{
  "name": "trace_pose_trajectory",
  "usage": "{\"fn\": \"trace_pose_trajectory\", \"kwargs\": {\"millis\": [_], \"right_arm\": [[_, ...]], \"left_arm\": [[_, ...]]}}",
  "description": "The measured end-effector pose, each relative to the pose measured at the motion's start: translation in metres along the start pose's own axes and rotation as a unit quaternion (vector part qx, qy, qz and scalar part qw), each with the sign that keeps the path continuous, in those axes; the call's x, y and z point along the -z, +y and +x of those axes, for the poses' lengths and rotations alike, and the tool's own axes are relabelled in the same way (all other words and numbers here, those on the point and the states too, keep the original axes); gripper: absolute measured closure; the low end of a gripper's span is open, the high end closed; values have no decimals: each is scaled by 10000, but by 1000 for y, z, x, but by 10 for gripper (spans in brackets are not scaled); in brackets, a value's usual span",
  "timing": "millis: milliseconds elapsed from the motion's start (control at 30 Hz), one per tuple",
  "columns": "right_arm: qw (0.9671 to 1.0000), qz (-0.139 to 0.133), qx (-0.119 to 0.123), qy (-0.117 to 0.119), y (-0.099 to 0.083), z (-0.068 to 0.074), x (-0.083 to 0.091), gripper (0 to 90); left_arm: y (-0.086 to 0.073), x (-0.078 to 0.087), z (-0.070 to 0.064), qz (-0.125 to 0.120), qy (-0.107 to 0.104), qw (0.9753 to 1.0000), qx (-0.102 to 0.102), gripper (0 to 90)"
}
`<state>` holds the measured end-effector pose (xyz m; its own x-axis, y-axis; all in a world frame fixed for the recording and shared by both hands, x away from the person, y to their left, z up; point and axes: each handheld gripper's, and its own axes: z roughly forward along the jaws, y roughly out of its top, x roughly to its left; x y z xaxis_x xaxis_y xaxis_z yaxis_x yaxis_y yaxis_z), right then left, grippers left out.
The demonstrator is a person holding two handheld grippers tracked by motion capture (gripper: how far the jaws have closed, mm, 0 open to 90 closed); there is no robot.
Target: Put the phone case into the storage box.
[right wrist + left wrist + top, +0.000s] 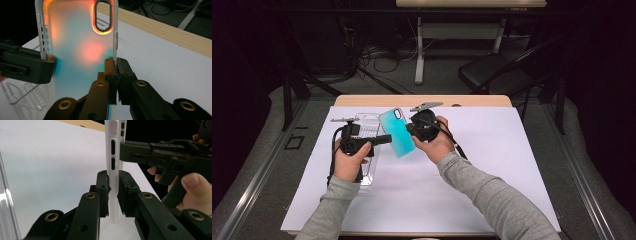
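Both tongs pinch the phone case (397, 132), seemingly camera-hole end away.

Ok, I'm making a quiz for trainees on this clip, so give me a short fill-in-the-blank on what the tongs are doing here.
1. Both tongs grip the same ____, held up off the white sheet.
2. The left tongs clamp its ____ edge rim.
3. In the high view its back looks ____.
4. The clear plastic packaging lies under the ____ hand.

Missing words: phone case; white; turquoise; left
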<state>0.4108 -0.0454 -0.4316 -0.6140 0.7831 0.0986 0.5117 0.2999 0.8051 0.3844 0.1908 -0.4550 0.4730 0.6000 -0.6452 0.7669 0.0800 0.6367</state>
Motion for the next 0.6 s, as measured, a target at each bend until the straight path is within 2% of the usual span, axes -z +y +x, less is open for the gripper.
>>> {"fn": "trace_pose_trajectory", "kwargs": {"millis": [600], "right_arm": [[10000,-12,-3,7,0,0,-1,877]], "left_arm": [[0,1,3,-1,-92,9998,173,814]]}}
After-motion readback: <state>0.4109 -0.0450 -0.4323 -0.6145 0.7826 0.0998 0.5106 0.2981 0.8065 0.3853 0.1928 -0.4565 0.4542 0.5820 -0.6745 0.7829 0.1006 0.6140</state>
